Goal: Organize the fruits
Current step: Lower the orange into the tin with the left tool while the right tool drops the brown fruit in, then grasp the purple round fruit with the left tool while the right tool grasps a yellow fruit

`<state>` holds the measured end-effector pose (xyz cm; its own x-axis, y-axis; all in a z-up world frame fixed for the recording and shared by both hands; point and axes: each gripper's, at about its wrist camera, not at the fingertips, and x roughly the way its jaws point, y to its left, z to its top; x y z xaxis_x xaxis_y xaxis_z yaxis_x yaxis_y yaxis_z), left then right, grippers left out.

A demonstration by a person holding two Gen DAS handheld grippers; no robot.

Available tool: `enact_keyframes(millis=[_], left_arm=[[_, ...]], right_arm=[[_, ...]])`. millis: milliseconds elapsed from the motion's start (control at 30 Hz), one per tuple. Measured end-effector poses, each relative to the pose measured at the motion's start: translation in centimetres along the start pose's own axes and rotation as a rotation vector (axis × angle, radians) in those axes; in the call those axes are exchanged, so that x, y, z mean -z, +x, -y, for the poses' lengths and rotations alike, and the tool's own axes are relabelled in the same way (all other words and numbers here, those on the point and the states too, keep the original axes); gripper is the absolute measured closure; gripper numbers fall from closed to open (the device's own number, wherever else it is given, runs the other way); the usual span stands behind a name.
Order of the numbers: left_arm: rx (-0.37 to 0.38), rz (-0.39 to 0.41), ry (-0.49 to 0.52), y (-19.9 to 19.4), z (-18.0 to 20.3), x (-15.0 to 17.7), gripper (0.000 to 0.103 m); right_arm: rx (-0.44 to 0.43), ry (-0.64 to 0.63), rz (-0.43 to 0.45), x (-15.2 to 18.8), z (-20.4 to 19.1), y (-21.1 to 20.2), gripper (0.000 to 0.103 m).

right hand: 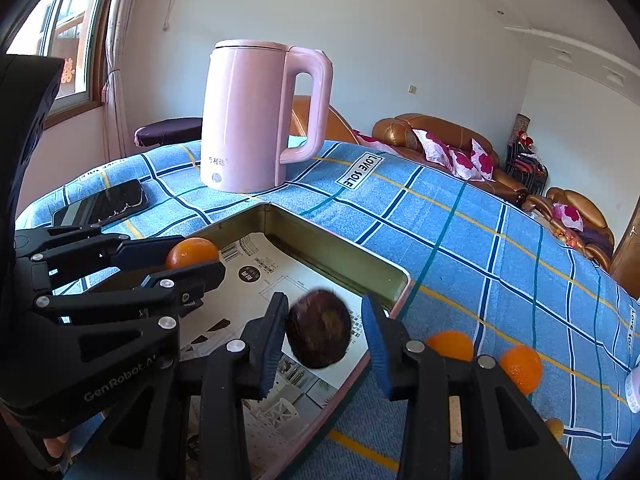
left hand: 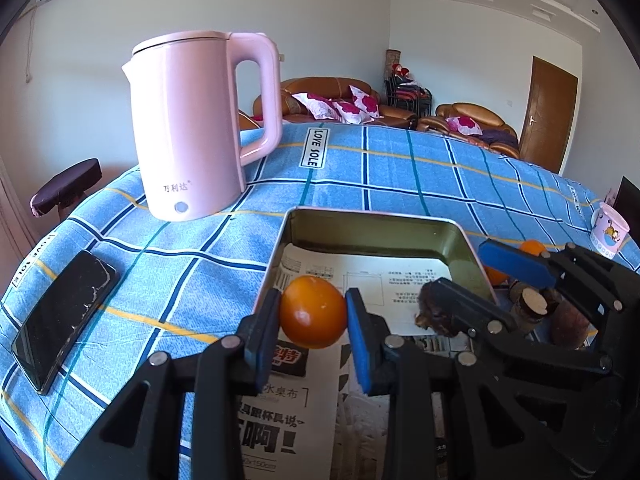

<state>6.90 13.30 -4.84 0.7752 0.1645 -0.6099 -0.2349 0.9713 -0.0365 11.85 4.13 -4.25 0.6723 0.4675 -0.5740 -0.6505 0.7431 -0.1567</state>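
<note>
One metal tin, rectangular, open top, sits on the blue checked tablecloth. Inside: printed paper lining on the floor of the tin, nothing resting loose on it that I can see.

Left gripper hangs over the tin's near-left part, pads clamped on an orange from both sides; the fruit is held above the paper, not touching it as far as I can tell. In the right wrist view the same orange shows by the tin's far-left wall, between the left gripper's fingers.

Right gripper is over the tin's right-hand part with a dark brown round fruit between its fingers. Left pad sits at the fruit's side, right pad stands clear with a gap showing, so the fingers are apart, not pinching. The fruit looks blurred; can't tell whether it rests on anything.

Outside the tin, on the cloth to its right: two more oranges, close together, near the right gripper. Left wrist view also shows brownish fruits and a cut stem piece there.

Pink kettle stands behind the tin; phone lies left; small printed cup at the far right edge.
</note>
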Motion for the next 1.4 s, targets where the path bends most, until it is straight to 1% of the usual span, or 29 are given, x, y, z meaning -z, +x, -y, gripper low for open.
enact_keyframes(millis=[67,100,133,167,200,233,267,300,333,400,500,600,700,800,867,967,1033,1100,1167,1267,1400], left_arm=[[-0.006,0.019,-0.004,-0.4,-0.1,0.1,0.068],[-0.012,0.035,-0.004,-0.8,-0.1,0.1,0.064],[-0.023,0.054,-0.005,-1.2,0.0,0.2,0.056],[-0.031,0.072,-0.006,-1.6,0.0,0.3,0.053],[-0.025,0.089,-0.009,-2.0,0.1,0.4,0.046],[-0.008,0.106,-0.015,-2.5,0.1,0.6,0.040],[0.011,0.120,-0.024,-2.9,0.3,0.8,0.036],[0.026,0.131,-0.032,-3.2,0.5,0.9,0.027],[0.036,0.144,-0.038,-3.6,0.9,1.0,0.020],[0.066,0.166,-0.031,-4.3,2.1,1.2,0.017],[0.121,0.179,0.004,-5.2,4.8,1.2,0.017],[0.163,0.187,0.055,-5.7,7.8,1.5,0.015],[0.203,0.155,0.100,-5.1,10.5,1.7,0.015],[0.217,0.124,0.139,-4.2,12.6,1.7,0.015],[0.206,0.104,0.156,-3.6,13.3,1.6,0.015],[0.195,0.056,0.160,-2.6,13.6,1.4,0.015],[0.196,0.031,0.142,-2.2,13.2,1.6,0.015],[0.197,-0.012,0.138,-1.3,12.9,1.7,0.015],[0.204,-0.052,0.099,-0.6,12.0,1.7,0.015],[0.203,-0.072,0.051,-0.1,10.9,1.8,0.015],[0.185,-0.075,0.027,-0.1,10.0,1.9,0.015]], right_arm=[[0.018,0.020,0.003,0.0,0.4,-0.1,0.048],[0.019,0.032,0.007,0.0,0.7,-0.2,0.045],[0.016,0.044,0.017,0.1,0.9,-0.3,0.042],[0.013,0.051,0.027,0.1,1.1,-0.6,0.041],[0.015,0.053,0.037,0.2,1.2,-0.9,0.041],[0.025,0.050,0.046,0.4,1.4,-1.3,0.041],[0.039,0.044,0.047,0.6,1.5,-1.8,0.041],[0.047,0.042,0.048,0.8,1.8,-2.3,0.041],[0.052,0.045,0.052,1.0,2.3,-3.0,0.040],[0.063,0.056,0.063,1.8,3.6,-4.5,0.036],[0.123,0.074,0.061,3.3,6.3,-6.6,0.035],[0.177,0.139,0.060,4.9,9.6,-8.6,0.035],[0.230,0.217,0.047,6.6,12.7,-10.0,0.035],[0.283,0.274,0.019,8.2,15.0,-10.5,0.035],[0.303,0.300,0.000,9.0,16.2,-10.6,0.035],[0.314,0.347,-0.018,9.8,17.8,-11.0,0.035],[0.331,0.349,-0.034,10.1,18.4,-11.1,0.035],[0.328,0.354,-0.048,10.3,18.8,-10.9,0.035],[0.318,0.361,-0.058,10.3,18.8,-10.7,0.035],[0.314,0.359,-0.066,10.3,18.7,-10.5,0.035],[0.304,0.359,-0.096,10.2,18.7,-9.8,0.035]])
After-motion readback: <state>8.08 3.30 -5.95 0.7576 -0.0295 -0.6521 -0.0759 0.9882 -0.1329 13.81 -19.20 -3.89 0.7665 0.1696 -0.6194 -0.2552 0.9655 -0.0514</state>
